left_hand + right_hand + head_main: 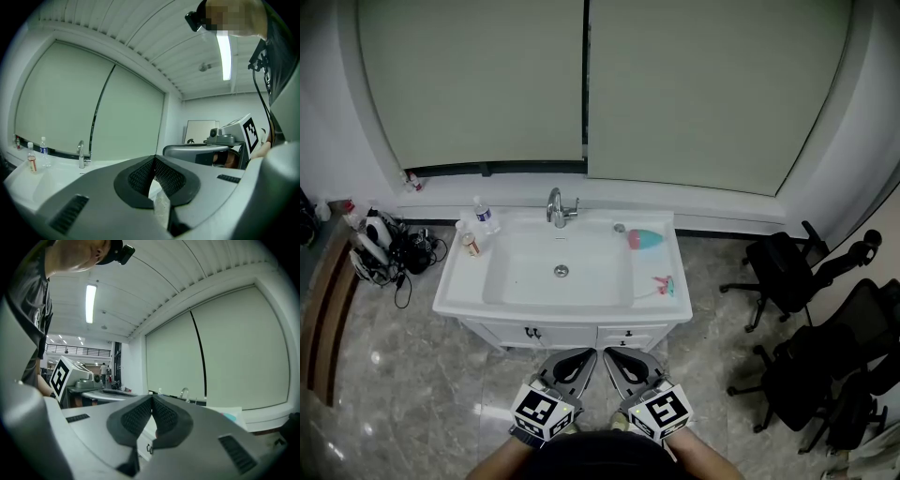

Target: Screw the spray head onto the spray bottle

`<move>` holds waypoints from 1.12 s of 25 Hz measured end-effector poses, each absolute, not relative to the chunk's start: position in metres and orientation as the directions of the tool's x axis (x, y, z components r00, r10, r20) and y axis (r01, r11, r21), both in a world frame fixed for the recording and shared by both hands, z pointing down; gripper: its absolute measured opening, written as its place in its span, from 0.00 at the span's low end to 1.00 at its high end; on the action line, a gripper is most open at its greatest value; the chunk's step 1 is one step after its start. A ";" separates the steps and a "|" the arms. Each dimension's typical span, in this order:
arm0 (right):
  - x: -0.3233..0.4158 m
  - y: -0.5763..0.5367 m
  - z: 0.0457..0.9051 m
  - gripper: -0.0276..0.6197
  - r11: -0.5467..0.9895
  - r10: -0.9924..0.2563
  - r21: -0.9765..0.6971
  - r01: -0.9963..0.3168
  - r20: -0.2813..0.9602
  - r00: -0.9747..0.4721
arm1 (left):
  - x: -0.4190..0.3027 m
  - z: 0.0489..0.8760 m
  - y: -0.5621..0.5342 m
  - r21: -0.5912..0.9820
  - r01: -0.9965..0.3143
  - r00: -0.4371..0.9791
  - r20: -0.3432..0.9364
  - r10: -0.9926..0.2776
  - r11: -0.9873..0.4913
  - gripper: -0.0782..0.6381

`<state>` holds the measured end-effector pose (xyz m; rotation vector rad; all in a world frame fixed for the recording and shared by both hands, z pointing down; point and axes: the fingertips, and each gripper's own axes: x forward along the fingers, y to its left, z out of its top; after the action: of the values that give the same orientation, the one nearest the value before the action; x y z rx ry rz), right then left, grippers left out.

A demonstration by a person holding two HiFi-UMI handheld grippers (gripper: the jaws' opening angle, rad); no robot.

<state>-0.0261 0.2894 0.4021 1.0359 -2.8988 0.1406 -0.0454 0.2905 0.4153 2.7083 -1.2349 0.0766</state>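
Left gripper [584, 357] and right gripper [613, 356] sit closed and empty, side by side, short of the washbasin [464, 300]. Ahead to their right lie the spray head [664, 284] and, beyond it, the teal spray bottle [645, 238] (still unjoined). Nothing is picked up yet, so the likely next move is opening and reaching for each.

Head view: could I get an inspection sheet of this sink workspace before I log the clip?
Surface: white sink vanity; nothing seen in the basin.
Job's things: teal spray bottle lying on the right rim; spray head apart from it, nearer on the same rim.
Clutter: water bottle and small bottle on the left rim.
Grippers: left gripper and right gripper both shut, empty, side by side before the vanity.
Cables: tangle of cables on the floor, left.
Surroundings: closed blinds; black office chairs, right.
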 end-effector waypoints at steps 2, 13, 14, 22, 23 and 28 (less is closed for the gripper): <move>-0.025 0.289 0.403 0.04 0.771 -0.628 -0.063 -0.633 0.087 -0.774 | -0.044 0.417 0.290 0.132 -0.753 0.658 0.117 -0.744 -0.645 0.11; 0.016 0.284 0.419 0.04 0.739 -0.658 -0.085 -0.668 0.121 -0.743 | -0.010 0.432 0.280 0.165 -0.735 0.678 0.142 -0.721 -0.658 0.11; 0.022 0.282 0.421 0.04 0.736 -0.660 -0.087 -0.671 0.122 -0.741 | -0.006 0.434 0.278 0.167 -0.734 0.679 0.144 -0.720 -0.658 0.11; 0.078 0.265 0.436 0.04 0.727 -0.666 -0.115 -0.677 0.126 -0.736 | 0.036 0.444 0.258 0.166 -0.749 0.662 0.158 -0.733 -0.641 0.11; 0.084 0.262 0.438 0.04 0.726 -0.665 -0.121 -0.677 0.126 -0.736 | 0.041 0.445 0.255 0.166 -0.751 0.660 0.161 -0.734 -0.639 0.11; 0.108 0.245 0.445 0.04 0.713 -0.674 -0.159 -0.683 0.117 -0.730 | 0.060 0.450 0.242 0.166 -0.755 0.656 0.191 -0.731 -0.634 0.11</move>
<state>0.1075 0.2451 0.4448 1.1338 -2.8607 0.2958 0.0604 0.2423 0.4505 2.6429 -1.2054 0.1547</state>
